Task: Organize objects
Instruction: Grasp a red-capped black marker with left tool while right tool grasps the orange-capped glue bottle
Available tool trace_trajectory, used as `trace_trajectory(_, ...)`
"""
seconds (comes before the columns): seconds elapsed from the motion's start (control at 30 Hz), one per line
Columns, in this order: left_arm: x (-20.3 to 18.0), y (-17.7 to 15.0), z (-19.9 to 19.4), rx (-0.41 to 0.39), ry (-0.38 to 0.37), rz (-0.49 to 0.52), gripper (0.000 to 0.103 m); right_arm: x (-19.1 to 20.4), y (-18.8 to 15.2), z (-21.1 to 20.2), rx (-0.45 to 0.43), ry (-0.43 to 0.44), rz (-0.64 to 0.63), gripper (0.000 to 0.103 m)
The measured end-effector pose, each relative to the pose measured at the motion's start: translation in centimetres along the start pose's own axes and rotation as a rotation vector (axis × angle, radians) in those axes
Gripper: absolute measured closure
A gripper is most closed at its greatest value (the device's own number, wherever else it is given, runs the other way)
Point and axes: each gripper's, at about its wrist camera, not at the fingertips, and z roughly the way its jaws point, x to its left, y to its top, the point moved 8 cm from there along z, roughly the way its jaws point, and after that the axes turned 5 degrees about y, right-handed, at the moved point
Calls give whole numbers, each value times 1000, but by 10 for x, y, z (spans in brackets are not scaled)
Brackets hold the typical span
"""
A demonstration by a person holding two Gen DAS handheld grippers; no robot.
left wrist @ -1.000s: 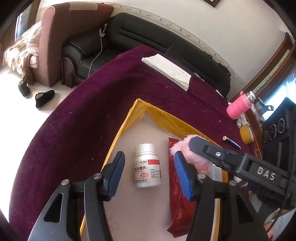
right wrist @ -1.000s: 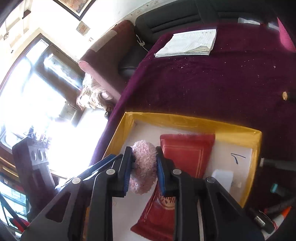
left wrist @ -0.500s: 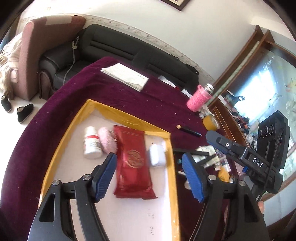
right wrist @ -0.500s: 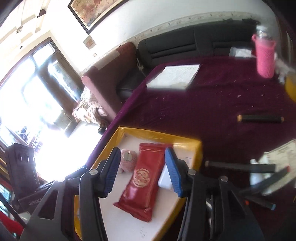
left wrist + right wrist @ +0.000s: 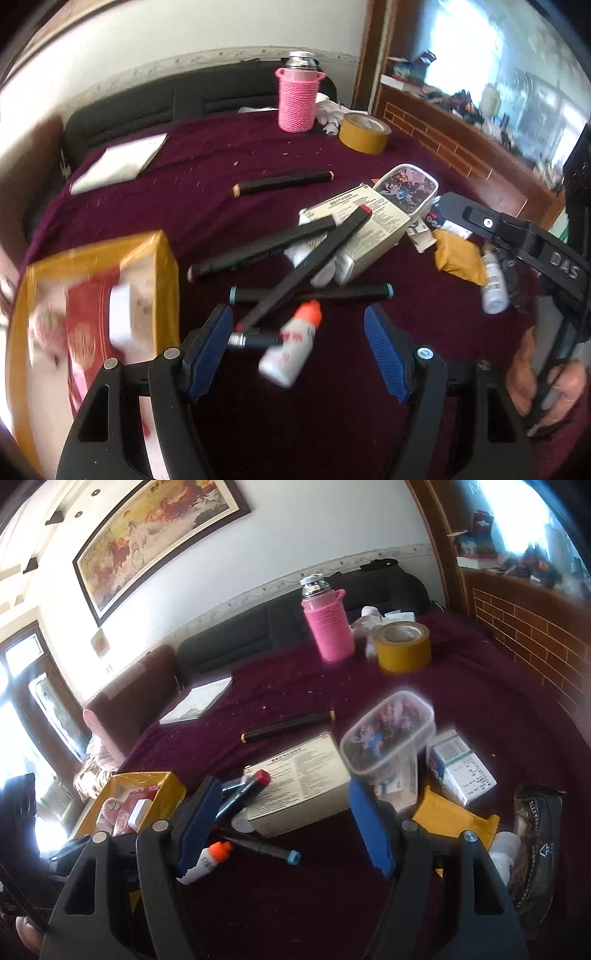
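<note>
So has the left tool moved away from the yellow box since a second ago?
Yes. The left tool swung right, off the yellow box, over the scattered markers.

The only lettering I can make out is "DAS" in raised letters on the black arm of the right gripper [image 5: 524, 240]; the print on the white box [image 5: 364, 221] is too small.
</note>
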Motion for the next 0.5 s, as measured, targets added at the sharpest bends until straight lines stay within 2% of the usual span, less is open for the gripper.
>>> trace_trajectory(0.1, -15, 11, 23, 22, 23, 90, 35, -15, -3, 5, 30, 13, 52, 33)
trace_trajectory(0.17, -22, 13, 40, 42, 52, 144, 38, -17, 0, 3, 19, 35, 70, 33)
trace_trajectory(0.2, -24, 11, 48, 56, 64, 165, 43, -17, 2, 1, 9, 38, 69, 33)
trace_trajectory(0.23, -24, 9, 54, 68, 72, 173, 63, -17, 3, -1, 2, 38, 65, 33)
trace_trajectory(0.27, -25, 8, 54, 60, 70, 171, 76, -16, 4, -2, -3, 39, 62, 33)
trace_trajectory(0.3, -25, 8, 51, 68, 51, 159, 78, -16, 5, -2, -5, 38, 61, 33)
trace_trajectory(0.37, -26, 8, 42, 55, 39, 143, 91, -16, 3, 1, 7, 43, 66, 33)
trace_trajectory(0.5, -25, 10, 5, -6, -27, 76, 92, -19, -3, 11, 43, 60, 88, 33)
